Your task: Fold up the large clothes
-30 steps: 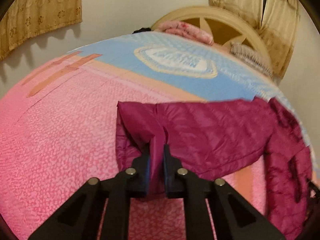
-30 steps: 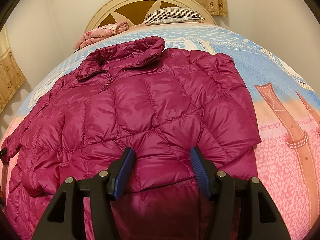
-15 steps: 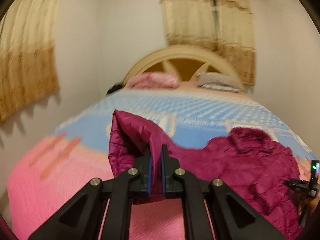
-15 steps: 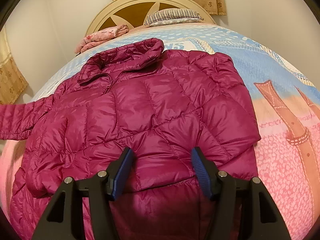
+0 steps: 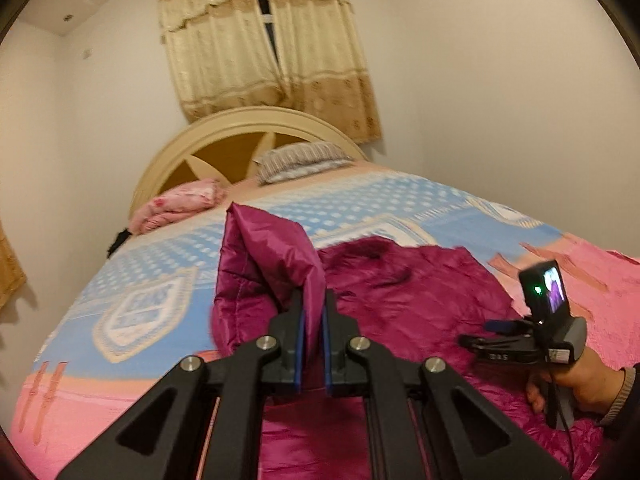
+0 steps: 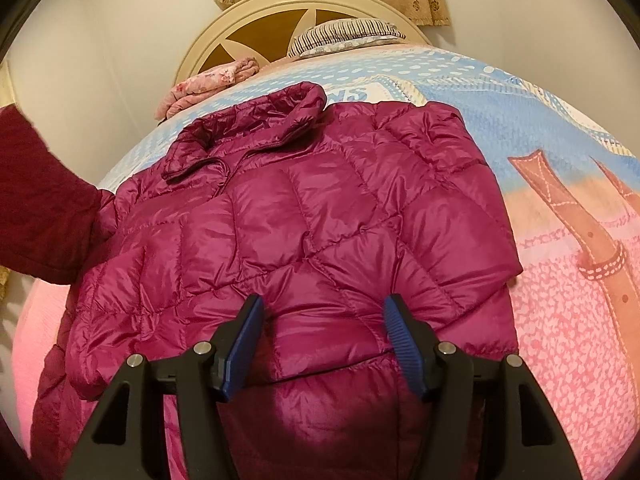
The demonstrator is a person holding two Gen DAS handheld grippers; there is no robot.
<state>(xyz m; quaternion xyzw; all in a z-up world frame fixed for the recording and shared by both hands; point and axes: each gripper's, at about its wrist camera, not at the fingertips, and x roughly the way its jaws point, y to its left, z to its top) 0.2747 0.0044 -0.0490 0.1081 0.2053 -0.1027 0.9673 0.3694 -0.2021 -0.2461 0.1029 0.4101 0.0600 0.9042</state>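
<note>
- L gripper [image 5: 313,334] clenched on sleeve cuff [image 5: 272,264] of magenta puffer jacket [image 6: 304,216]; cuff lifted off bed, prob to swing sleeve across the body for a fold.
- R gripper [image 6: 324,344] jaws apart, nothing pinched, hovering low over jacket hem; looks ready to pin it.
- Jacket flat, front up, on bedspread [image 6: 560,312], collar [image 6: 256,128] toward headboard [image 6: 280,16].
- Pillow [image 6: 344,36] + folded pink blanket [image 6: 208,84] at far end.
</note>
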